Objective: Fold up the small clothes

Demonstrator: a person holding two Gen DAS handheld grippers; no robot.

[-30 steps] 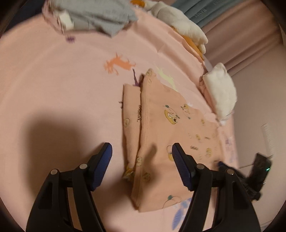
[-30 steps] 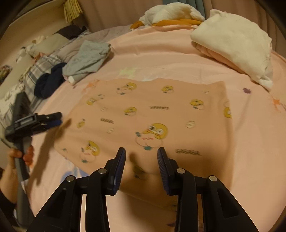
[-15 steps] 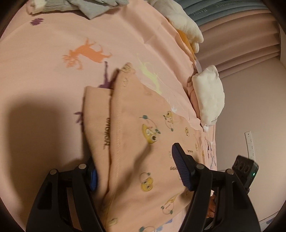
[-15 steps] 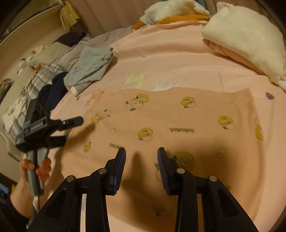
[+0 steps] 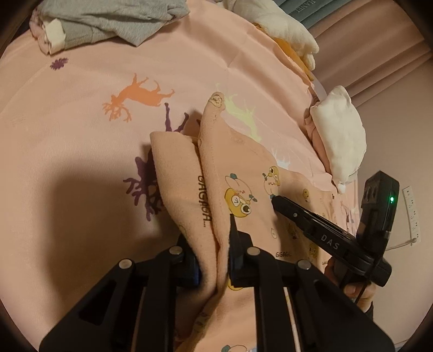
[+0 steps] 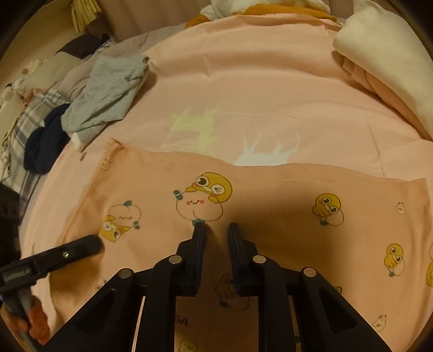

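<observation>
A small peach garment (image 5: 243,173) printed with yellow cartoon ducks lies on the pink bed sheet (image 5: 67,130). My left gripper (image 5: 213,241) is shut on a bunched fold at the garment's left edge. In the right wrist view the same garment (image 6: 270,216) lies flat and wide. My right gripper (image 6: 215,227) rests low on its middle with the jaws a narrow gap apart and nothing between them. The right gripper also shows in the left wrist view (image 5: 276,201), and the left gripper in the right wrist view (image 6: 92,243).
A grey garment (image 6: 108,94) and a dark blue one (image 6: 43,146) lie at the bed's far left. Folded cream and pink clothes (image 6: 384,62) are stacked at the far right. A white and orange heap (image 5: 278,24) sits near the curtains.
My left gripper moved forward onto the garment's edge and closed on a fold of it. My right gripper moved lower and further onto the garment's middle.
</observation>
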